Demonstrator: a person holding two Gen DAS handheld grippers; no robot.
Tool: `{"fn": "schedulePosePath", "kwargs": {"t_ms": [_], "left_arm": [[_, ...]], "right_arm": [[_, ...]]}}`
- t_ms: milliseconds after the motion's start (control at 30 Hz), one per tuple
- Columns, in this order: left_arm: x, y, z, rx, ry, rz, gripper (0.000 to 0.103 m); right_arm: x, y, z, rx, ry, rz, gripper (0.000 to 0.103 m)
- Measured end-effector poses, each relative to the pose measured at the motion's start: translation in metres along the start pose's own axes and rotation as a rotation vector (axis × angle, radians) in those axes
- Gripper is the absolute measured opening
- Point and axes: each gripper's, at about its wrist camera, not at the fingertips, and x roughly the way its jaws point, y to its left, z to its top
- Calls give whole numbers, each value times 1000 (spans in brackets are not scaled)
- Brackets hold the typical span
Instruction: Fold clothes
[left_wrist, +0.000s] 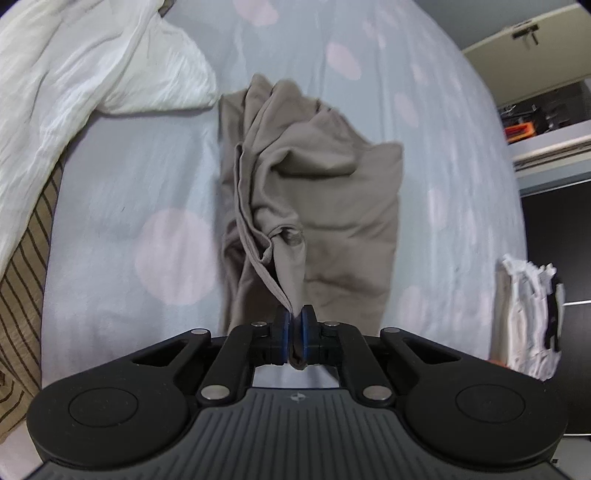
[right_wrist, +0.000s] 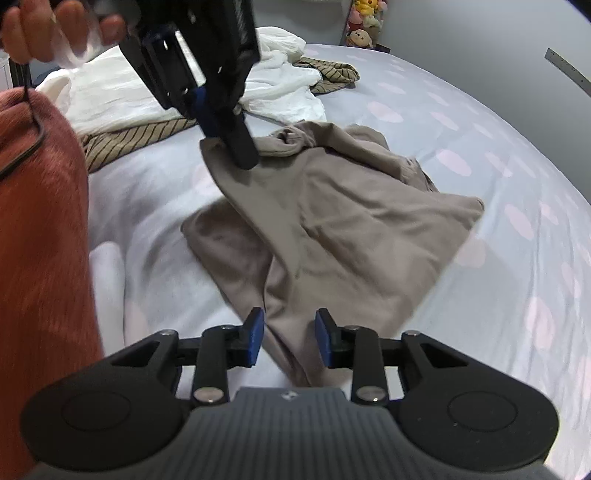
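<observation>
Left gripper (left_wrist: 294, 325) pinches the shirt (left_wrist: 332, 192) hem to lift it off the bed (left_wrist: 147, 166), right gripper (right_wrist: 289, 339) fingers gape around another fold, not clamped yet.

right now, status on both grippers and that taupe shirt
Left gripper shut on taupe shirt edge. Right gripper open, shirt fabric between pads, not pinched. Shirt crumpled on bed sheet. Nothing in the way.

Both wrist cameras looked steeply down, close over the taupe garment (left_wrist: 325, 192) (right_wrist: 351, 229) on the bedsheet (left_wrist: 129, 177) (right_wrist: 498, 155). Right view faced across the garment toward the left gripper (right_wrist: 236, 147). Both views shared garment and sheet
</observation>
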Motion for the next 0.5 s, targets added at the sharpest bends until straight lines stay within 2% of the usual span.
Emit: {"fn": "schedulePosePath", "kwargs": {"t_ms": [300, 500], "left_arm": [[-16, 2, 7, -48, -44, -70, 4], [-21, 4, 10, -77, -60, -105, 4]], "right_arm": [[5, 12, -4, -55, 1, -47, 44], [6, 14, -8, -71, 13, -144, 41]]}}
